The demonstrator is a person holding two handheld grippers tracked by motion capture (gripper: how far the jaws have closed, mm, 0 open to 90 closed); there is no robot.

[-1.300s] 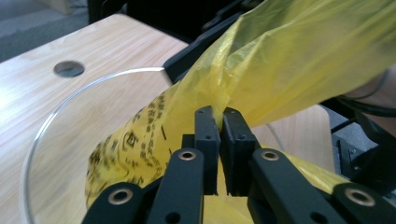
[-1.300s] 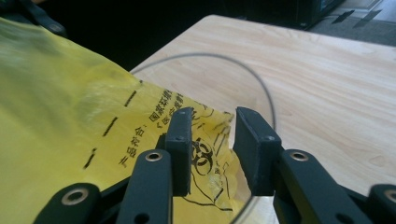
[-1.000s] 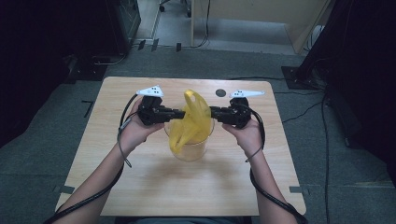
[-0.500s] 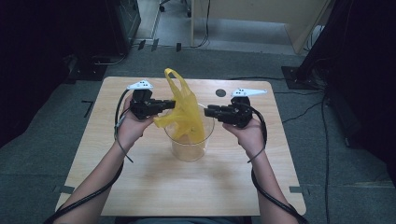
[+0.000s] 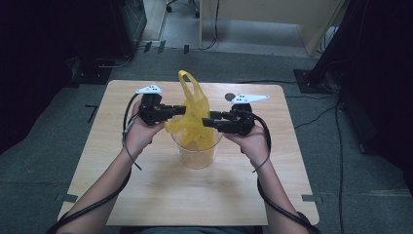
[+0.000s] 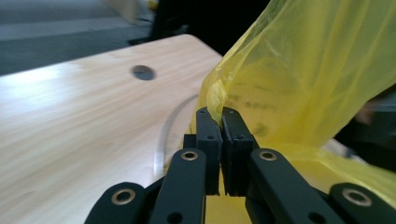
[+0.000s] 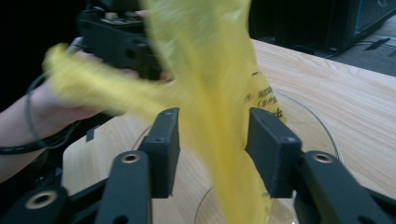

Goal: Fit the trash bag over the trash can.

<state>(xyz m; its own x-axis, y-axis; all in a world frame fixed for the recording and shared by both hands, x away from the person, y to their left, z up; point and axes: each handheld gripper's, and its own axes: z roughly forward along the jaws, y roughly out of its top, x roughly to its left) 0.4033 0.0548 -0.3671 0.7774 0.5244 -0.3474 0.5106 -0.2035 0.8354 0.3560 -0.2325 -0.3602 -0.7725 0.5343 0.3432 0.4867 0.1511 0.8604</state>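
A thin yellow plastic bag (image 5: 194, 114) hangs partly inside a clear round container (image 5: 197, 152) at the middle of the wooden table (image 5: 146, 195). My left gripper (image 5: 181, 110) is shut on the bag's left edge; its jaws pinch a fold of the yellow bag (image 6: 299, 84) in the left gripper view. My right gripper (image 5: 207, 121) is open at the bag's right side. In the right gripper view the yellow bag (image 7: 210, 93) hangs between the spread jaws, above the container's rim (image 7: 317, 126). One bag handle sticks up toward the far edge.
A dark round hole (image 5: 229, 97) marks the table near its far right. Cables trail from both grippers along the forearms. Grey floor surrounds the table, with dark equipment (image 5: 126, 24) at the far left and a black stand (image 5: 331, 63) at the right.
The bag has been lifted and stretched upward out of the container, its handle now standing tall. My left gripper moved left and away; my right gripper drew back to the right and is now open.
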